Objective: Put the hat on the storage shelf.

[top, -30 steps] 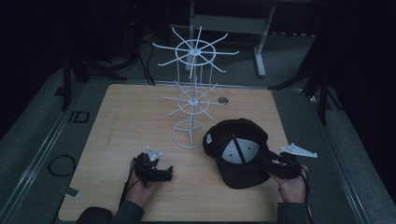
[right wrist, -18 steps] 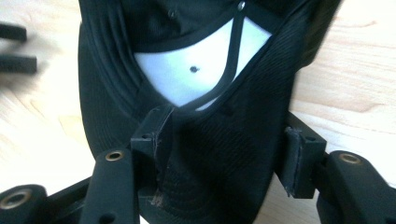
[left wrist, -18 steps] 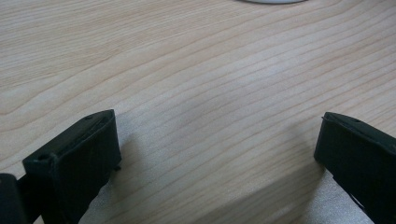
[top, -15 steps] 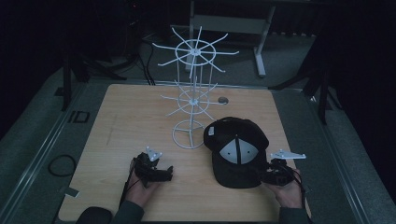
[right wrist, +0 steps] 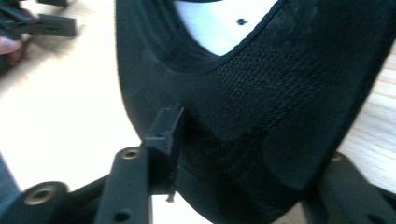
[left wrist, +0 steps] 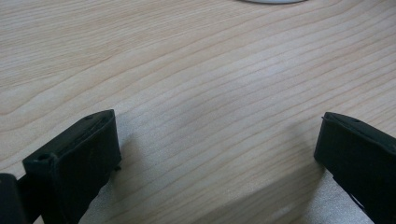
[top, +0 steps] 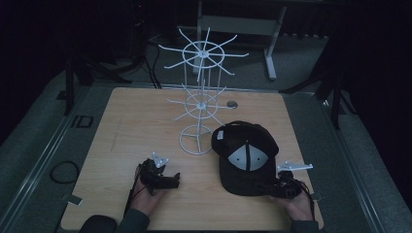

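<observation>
- right gripper point(top: 272, 188) at the near edge of the cap point(top: 245, 153); in the right gripper view its jaws straddle the cap's brim point(right wrist: 243, 140), one on each side; whether they've clamped, cannot tell
- left gripper point(top: 167, 180) left of the cap, well apart, low over the bare table point(top: 121, 131), jaws wide, holding nothing
- cap lies flat on the table, crown up
- white wire rack point(top: 200, 104) just behind-left of the cap, base ring near touching it, hooks all bare
- progress guess: early, cap not lifted; likely goes on a rack hook, all that left

Black cap point(top: 245, 150) (grey front panels), white wire rack point(top: 200, 104)
</observation>
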